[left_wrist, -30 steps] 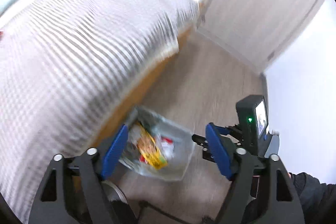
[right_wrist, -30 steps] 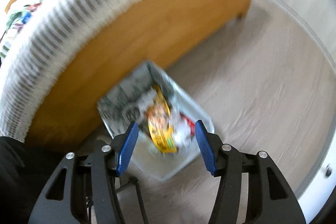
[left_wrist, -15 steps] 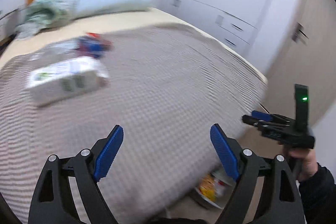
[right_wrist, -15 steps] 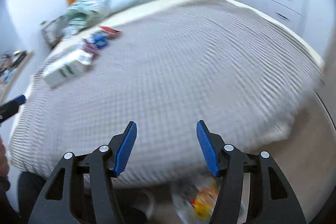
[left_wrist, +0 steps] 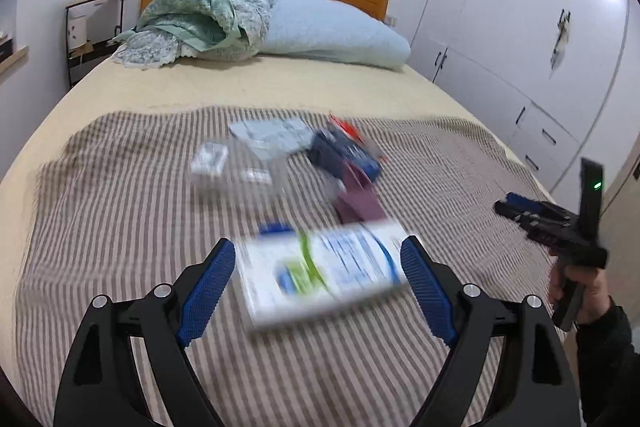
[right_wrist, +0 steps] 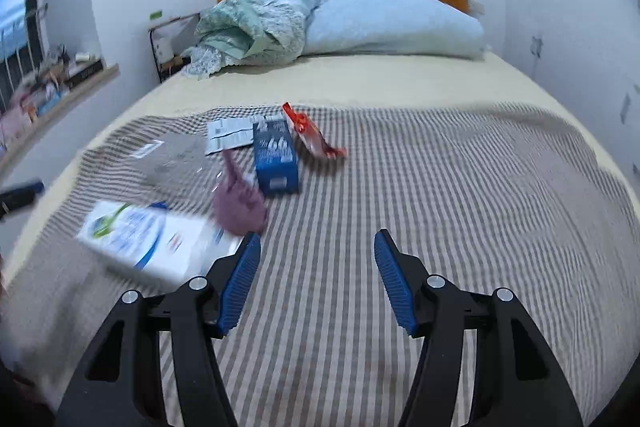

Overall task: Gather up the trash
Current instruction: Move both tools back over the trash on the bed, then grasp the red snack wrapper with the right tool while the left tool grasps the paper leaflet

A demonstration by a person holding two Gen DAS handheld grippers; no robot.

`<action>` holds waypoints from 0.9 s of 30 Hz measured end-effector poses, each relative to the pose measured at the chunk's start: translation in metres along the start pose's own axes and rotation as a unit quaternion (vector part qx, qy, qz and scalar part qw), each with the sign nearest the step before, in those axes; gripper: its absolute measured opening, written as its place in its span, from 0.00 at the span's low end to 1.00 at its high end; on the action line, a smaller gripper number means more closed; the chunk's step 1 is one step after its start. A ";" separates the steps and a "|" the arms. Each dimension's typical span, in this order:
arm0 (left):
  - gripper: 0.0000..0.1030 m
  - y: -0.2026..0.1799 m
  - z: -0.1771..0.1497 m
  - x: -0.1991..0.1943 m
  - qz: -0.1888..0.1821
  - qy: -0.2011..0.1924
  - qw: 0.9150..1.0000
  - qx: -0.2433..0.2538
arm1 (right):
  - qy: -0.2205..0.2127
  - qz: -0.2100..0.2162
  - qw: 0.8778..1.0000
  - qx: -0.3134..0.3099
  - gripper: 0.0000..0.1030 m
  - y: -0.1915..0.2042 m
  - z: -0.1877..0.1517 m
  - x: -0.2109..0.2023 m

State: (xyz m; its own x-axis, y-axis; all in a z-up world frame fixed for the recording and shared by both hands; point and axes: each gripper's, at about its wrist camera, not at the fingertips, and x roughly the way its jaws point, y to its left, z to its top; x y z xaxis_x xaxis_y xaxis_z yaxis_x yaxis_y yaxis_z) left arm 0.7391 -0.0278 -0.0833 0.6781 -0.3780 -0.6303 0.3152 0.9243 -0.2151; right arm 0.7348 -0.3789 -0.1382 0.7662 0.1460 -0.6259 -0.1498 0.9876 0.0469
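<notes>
1. Grippers first: left gripper (left_wrist: 318, 281) has its jaws spread wide, having just been opening, with nothing clamped. The white carton (left_wrist: 320, 273) sits in the gap in the left wrist view, but it lies on the bed and the pads don't press on it.
2. Right gripper (right_wrist: 318, 281) is roughly half open and holds nothing; only striped blanket (right_wrist: 440, 195) shows between its pads.
3. White carton: nearest trash to both tools, lying flat on the blanket, just ahead of the left jaws and to the left of the right ones. Judging by its shape, it's a light, fairly stiff board box. Grip across the short width, mid-body. It may crush if it's empty, so close gently.
4. Purple wrapper (right_wrist: 240, 203): just beyond the carton, crumpled, looks soft and very light. Pinch the bunched middle, since an edge would likely slip out.
5. Blue box (right_wrist: 276, 159): beyond the purple piece, rigid-looking and small. Take it across the narrow sides.
6. Red packet (right_wrist: 312, 135): just beside the blue box, probably slick film. Pinch a crimped end.
7. Clear plastic bag (left_wrist: 236, 167) and paper sheet (right_wrist: 232, 135): flat on soft bedding, the hardest picks. The blanket will give under the pads, so a pinch may catch fabric too.
8. Pillow (left_wrist: 332, 31) and green bedding (left_wrist: 200, 19) at the headboard aren't trash.
</notes>
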 end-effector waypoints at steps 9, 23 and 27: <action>0.79 0.092 0.109 0.129 0.016 0.049 0.997 -0.057 | 0.072 -0.055 0.984 -0.156 0.56 0.007 0.054 0.166; 0.79 0.153 0.174 0.331 0.092 0.269 0.949 -0.135 | 0.138 -0.004 0.968 -0.208 0.22 -0.002 0.091 0.270; 0.78 0.165 0.176 0.370 0.101 0.292 0.937 -0.163 | 0.120 0.005 0.974 -0.193 0.14 -0.003 0.091 0.257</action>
State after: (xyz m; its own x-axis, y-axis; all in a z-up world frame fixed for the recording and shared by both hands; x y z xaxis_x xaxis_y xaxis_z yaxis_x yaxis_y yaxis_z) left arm 1.1591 -0.0242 -0.2211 0.1932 -0.1871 -0.9632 -0.0641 0.9771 -0.2027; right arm 0.9885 -0.3387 -0.2285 0.6017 0.0911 -0.7935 -0.4160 0.8839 -0.2139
